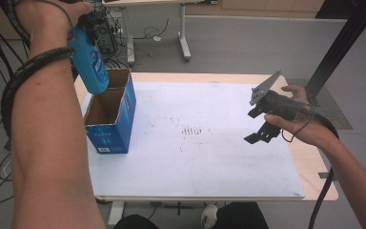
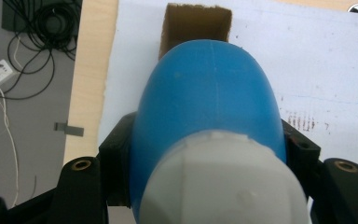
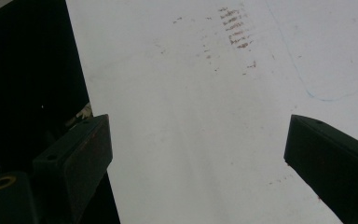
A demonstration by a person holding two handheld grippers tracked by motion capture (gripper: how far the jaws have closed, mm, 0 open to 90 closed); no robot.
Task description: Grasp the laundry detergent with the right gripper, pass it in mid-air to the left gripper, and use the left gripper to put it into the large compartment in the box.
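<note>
Gripping the bottle (image 2: 207, 116) by its body, the left claw (image 1: 86, 24) is hanging it above the open box (image 1: 110, 114), not yet inside; lowering remains. Right claw (image 1: 259, 125) is idling wide open over the worktop (image 1: 209, 162).

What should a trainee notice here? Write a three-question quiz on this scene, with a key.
1. True or false: the left hand-held gripper holds the blue bottle above the open cardboard box.
2. Which way does the bottle's white cap point? A) down into the box B) up, toward the left hand-held gripper's camera C) sideways toward the right hand
3. Fill in: the right hand-held gripper hovers over the white sheet with its jaws ____.

Key
1. True; its jaws clamp the bottle's sides.
2. B; the rounded base faces the box.
3. Open, with nothing between them.
</note>
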